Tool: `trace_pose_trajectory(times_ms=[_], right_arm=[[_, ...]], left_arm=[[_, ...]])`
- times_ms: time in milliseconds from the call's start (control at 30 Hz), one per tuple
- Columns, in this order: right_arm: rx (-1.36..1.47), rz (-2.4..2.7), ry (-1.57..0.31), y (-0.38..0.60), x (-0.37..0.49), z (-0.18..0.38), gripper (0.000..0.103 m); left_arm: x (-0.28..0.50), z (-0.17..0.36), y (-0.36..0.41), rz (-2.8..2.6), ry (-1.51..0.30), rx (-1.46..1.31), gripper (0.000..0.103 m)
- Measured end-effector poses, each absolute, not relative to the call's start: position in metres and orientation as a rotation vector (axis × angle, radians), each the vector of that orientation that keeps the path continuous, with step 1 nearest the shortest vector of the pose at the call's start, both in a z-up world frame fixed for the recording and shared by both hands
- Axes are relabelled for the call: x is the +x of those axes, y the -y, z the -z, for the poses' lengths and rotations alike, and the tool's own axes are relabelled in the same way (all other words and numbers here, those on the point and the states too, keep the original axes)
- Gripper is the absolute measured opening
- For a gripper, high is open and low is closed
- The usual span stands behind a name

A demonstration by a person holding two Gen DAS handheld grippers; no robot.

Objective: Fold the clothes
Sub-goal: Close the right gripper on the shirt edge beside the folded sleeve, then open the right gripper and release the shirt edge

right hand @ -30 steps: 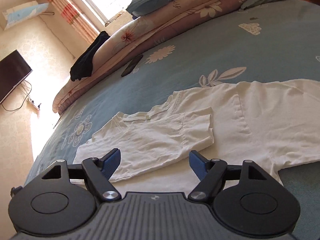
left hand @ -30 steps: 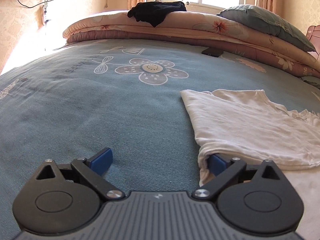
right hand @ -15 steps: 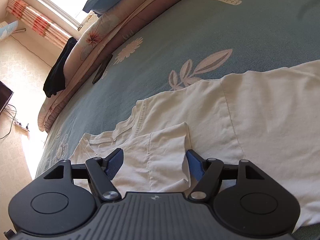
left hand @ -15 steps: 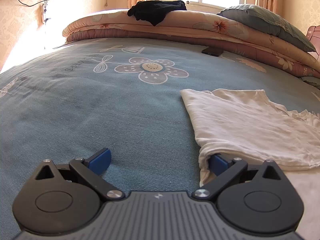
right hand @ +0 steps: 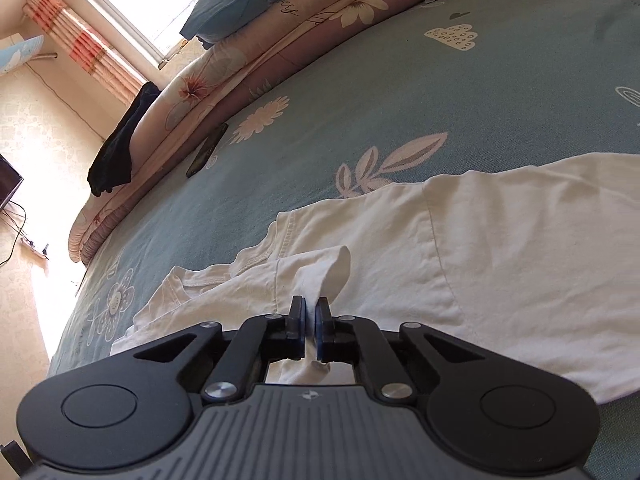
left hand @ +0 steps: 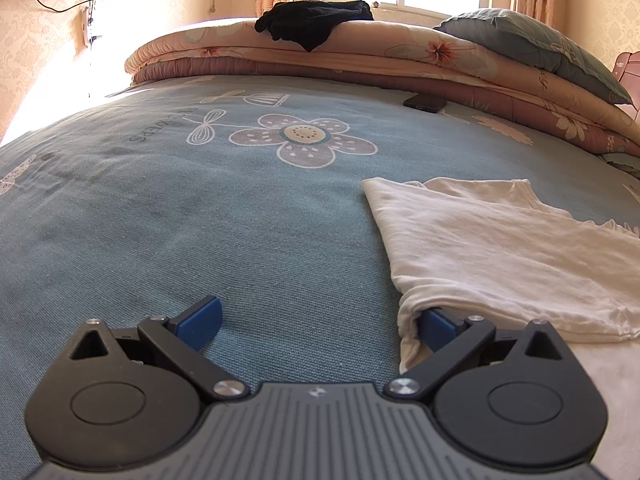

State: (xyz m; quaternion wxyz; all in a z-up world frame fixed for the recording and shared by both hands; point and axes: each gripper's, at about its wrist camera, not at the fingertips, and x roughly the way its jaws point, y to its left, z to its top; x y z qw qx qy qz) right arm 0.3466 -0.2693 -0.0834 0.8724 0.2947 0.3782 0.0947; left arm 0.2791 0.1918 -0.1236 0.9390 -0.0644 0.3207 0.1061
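A white T-shirt [right hand: 500,248] lies flat on the blue bedsheet [right hand: 400,112], one side folded over its middle. My right gripper [right hand: 311,322] is shut on the folded-over sleeve [right hand: 320,276] and pinches a raised fold of it. In the left wrist view the T-shirt [left hand: 500,248] lies at the right. My left gripper [left hand: 316,320] is open low over the sheet; its right finger [left hand: 438,324] is tucked under the folded layer's edge, its left finger [left hand: 200,320] rests on bare sheet.
Folded floral quilts [left hand: 400,60] and a blue pillow [left hand: 532,40] are stacked along the far side of the bed. A black garment [left hand: 312,24] hangs over the quilts. A dark phone [left hand: 424,102] lies on the sheet by the quilts.
My right gripper moved forward over the shirt and closed on the folded sleeve, lifting a fold. My left gripper stayed open in place.
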Motion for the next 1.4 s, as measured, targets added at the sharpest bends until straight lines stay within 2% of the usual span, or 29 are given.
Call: trace_pose_trajectory(times_ms=[400, 867, 1133, 1233, 1300, 1400], right_arm=[[0.636, -0.081, -0.881, 0.285, 0.32, 0.101, 0.006], [0.564, -0.064, -0.83, 0.273, 0.323, 0.09, 0.006], [0.556, -0.043, -0.864, 0.275, 0.316, 0.104, 0.007], [0.499, -0.003, -0.865, 0.269, 0.314, 0.095, 0.018], [0.423, 0.023, -0.837, 0.262, 0.31, 0.084, 0.034], [0.333, 0.014, -0.787, 0.252, 0.302, 0.063, 0.035]], left_arm=[[0.279, 0.123, -0.19, -0.213, -0.658, -0.126, 0.103], [0.279, 0.123, -0.191, -0.211, -0.658, -0.125, 0.103], [0.277, 0.119, -0.19, -0.201, -0.685, -0.11, 0.103], [0.27, 0.111, -0.193, -0.199, -0.697, -0.109, 0.103], [0.262, 0.103, -0.196, -0.196, -0.691, -0.113, 0.103], [0.246, 0.087, -0.213, -0.232, -0.623, -0.155, 0.103]])
